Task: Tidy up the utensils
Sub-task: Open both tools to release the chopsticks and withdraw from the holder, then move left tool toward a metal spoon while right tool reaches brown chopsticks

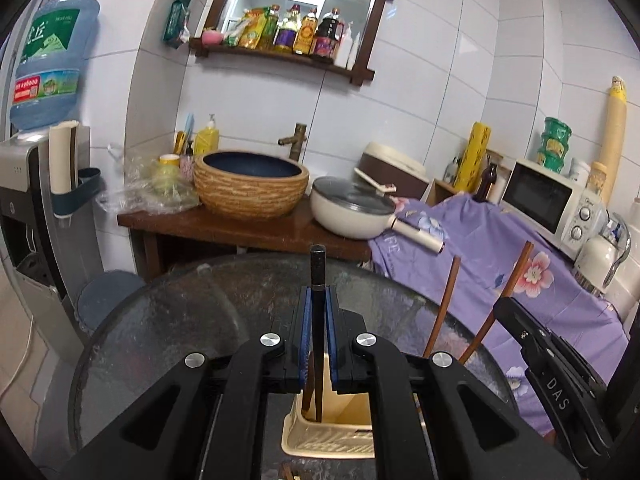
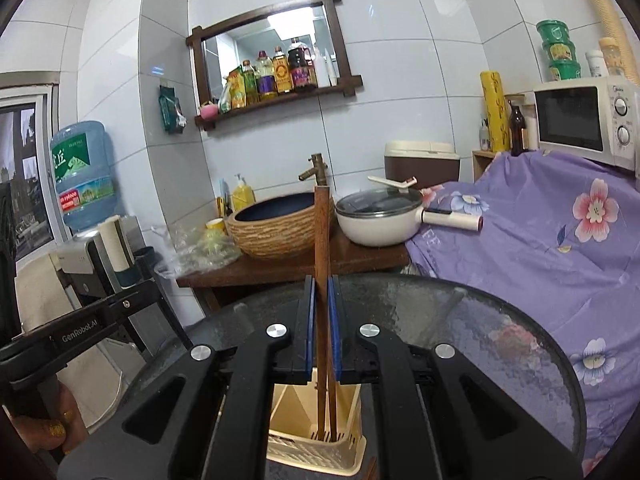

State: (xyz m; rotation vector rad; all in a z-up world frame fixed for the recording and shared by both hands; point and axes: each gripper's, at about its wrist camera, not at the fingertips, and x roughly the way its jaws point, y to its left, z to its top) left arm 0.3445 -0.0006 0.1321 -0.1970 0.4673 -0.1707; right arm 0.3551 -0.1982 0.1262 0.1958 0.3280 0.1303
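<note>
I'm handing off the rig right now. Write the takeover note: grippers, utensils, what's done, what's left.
Left gripper: shut on black chopsticks, lower ends inside the cream utensil holder.
Right gripper: shut on brown chopsticks, tips at the holder's slotted floor.
Holder stands on the round glass table.
Done: both pairs lowered into the holder.
Left: release each and withdraw. More brown sticks seem to lie at the table's near edge; check.

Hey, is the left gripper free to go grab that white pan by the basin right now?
Probably not yet. The left gripper is shut on a dark chopstick held over the cream utensil holder, so its jaws are occupied. The white pan also sits on the wooden counter beyond the glass table.
</note>
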